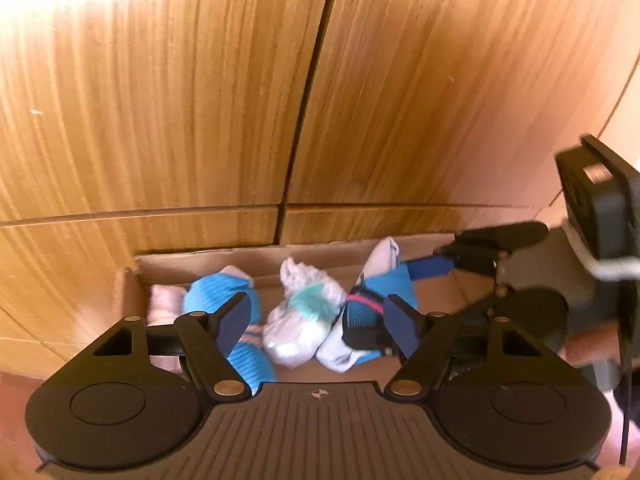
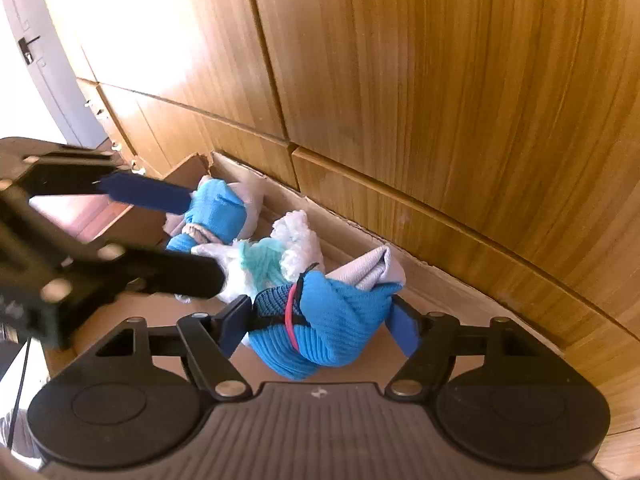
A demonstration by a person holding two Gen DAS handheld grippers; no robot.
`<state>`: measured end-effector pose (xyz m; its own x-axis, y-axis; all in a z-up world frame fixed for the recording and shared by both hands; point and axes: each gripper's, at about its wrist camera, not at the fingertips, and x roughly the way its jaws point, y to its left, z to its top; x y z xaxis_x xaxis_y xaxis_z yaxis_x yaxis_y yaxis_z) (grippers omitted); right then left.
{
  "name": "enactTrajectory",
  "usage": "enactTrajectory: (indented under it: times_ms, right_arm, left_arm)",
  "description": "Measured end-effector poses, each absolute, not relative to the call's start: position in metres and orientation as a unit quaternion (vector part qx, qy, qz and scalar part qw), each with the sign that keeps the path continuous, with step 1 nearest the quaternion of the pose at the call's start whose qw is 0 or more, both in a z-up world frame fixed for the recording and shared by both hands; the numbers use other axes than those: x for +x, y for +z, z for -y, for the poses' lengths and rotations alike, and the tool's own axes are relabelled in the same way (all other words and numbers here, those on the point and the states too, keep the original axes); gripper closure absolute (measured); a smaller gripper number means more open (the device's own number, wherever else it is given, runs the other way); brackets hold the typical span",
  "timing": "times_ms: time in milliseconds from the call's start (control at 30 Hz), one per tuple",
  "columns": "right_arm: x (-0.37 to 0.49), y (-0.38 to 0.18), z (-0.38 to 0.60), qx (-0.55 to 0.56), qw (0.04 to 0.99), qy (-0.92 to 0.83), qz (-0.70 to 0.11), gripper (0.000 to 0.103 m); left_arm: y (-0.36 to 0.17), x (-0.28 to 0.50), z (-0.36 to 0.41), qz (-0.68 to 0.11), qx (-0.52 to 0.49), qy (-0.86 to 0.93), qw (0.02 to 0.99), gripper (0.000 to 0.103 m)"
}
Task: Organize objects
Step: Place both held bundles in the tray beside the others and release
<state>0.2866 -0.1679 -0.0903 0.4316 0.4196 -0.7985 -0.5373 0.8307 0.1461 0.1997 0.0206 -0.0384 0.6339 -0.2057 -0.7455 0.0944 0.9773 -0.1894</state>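
Note:
A shallow cardboard box (image 1: 248, 264) holds rolled sock bundles. My left gripper (image 1: 318, 320) is open, straddling a white bundle with a teal patch (image 1: 300, 320) that lies loose between its pads. Beside the left pad lies a plain blue bundle (image 1: 216, 300). My right gripper (image 2: 320, 326) has both pads against a blue bundle with a pink stripe (image 2: 336, 320), which rests low in the box. The right wrist view also catches the left gripper (image 2: 204, 242) over the white bundle (image 2: 260, 260), while the left wrist view shows the right gripper (image 1: 380, 304) coming in from the right.
Wooden cupboard doors (image 1: 200, 100) rise directly behind the box. A pale pink item (image 1: 164, 300) sits in the box's left corner. A grey door with a handle (image 2: 28, 48) stands far left. A hand (image 1: 588, 344) holds the right gripper.

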Motion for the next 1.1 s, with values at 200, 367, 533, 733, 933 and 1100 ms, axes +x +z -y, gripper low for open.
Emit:
enactTrajectory:
  times_ms: [200,367,533,733,933,1100]
  right_arm:
    - [0.284,-0.092,0.168,-0.068,0.845,0.262,-0.461,0.021]
    - [0.277,-0.083,0.169,-0.076,0.852,0.233,-0.462,0.011]
    - [0.27,-0.078,0.169,-0.088,0.852,0.217,-0.469,0.01]
    - [0.252,-0.057,0.176,-0.067,0.859,0.204,-0.464,0.01]
    - [0.23,-0.025,0.17,-0.059,0.866,0.169,-0.467,0.009]
    - [0.209,-0.006,0.163,-0.058,0.873,0.149,-0.461,0.006]
  left_arm:
    - [-0.037,0.185,-0.026,-0.417,-0.038,-0.073,0.905,0.022]
    - [-0.03,0.172,-0.037,-0.423,-0.031,-0.07,0.903,0.022]
    - [-0.032,0.172,-0.036,-0.431,-0.027,-0.066,0.9,0.022]
    - [-0.026,0.164,-0.039,-0.429,-0.021,-0.054,0.901,0.021]
    - [-0.014,0.147,-0.042,-0.424,-0.014,-0.048,0.904,0.02]
    - [-0.004,0.133,-0.047,-0.427,-0.016,-0.047,0.903,0.02]
